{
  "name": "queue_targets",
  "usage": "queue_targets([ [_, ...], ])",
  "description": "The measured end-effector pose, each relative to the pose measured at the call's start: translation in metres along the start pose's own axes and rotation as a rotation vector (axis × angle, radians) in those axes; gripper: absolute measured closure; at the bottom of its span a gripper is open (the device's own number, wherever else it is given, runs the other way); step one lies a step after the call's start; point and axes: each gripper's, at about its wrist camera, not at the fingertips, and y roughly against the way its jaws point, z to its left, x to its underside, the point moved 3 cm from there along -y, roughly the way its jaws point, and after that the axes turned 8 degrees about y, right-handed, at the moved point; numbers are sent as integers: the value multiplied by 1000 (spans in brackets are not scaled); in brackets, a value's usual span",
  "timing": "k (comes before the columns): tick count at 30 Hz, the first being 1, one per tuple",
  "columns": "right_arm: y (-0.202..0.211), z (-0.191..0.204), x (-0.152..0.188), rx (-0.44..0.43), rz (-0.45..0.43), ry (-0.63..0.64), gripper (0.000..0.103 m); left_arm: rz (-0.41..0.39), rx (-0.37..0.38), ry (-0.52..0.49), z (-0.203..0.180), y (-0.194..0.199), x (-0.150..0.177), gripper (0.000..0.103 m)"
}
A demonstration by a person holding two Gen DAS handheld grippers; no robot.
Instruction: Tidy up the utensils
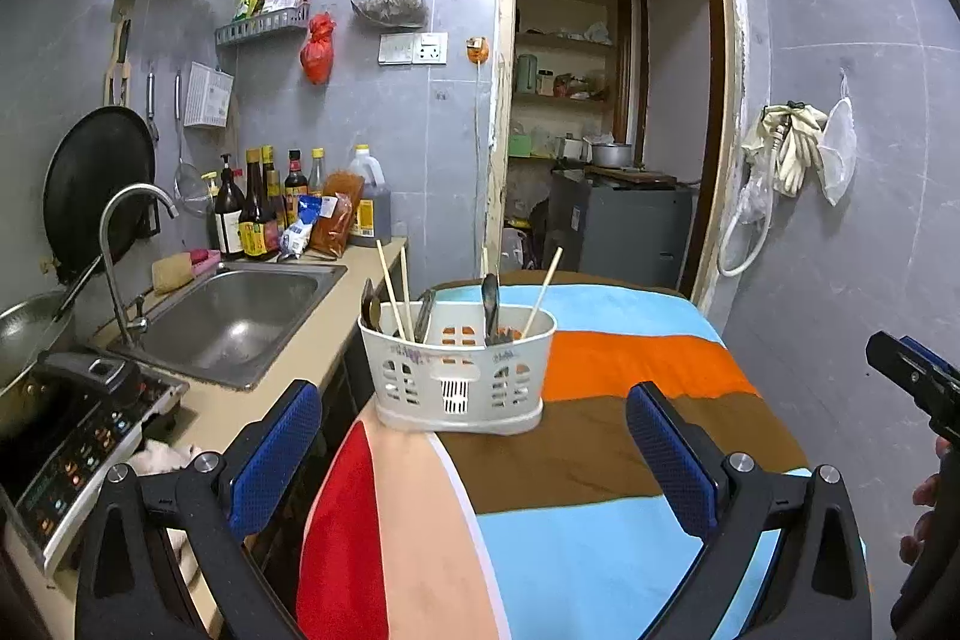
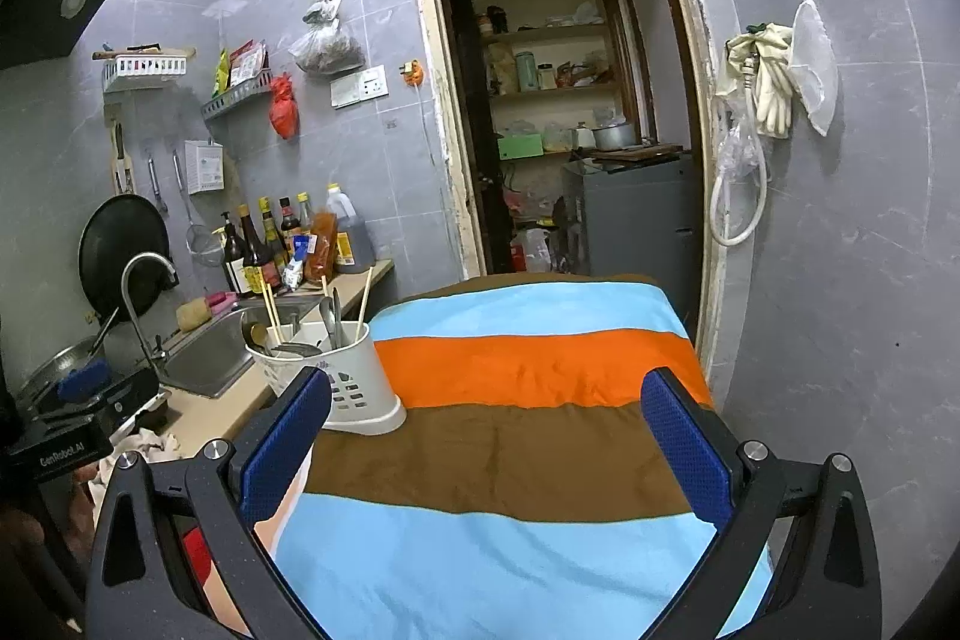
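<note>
Chopsticks point(image 1: 391, 290), three; caddy point(image 1: 459, 376), one

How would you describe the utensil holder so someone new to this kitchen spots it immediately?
Find the table covered by the striped cloth in front of the open doorway. At the cloth's left edge, next to the steel sink, stands the utensil holder. It is the only white slotted plastic caddy on the table, with chopsticks and dark spoon handles sticking up out of it.

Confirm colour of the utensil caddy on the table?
White, with slotted cut-outs. The utensil caddy shows best in the left wrist view.
</note>
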Motion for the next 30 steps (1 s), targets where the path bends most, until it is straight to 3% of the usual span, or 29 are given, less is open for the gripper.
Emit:
queue_targets([
  [18,52,-4,17,3,-46,20,2,-33,68,29,-12,36,24,1],
  [30,57,-8,29,22,-37,20,2,-36,56,1,-21,34,31,1],
])
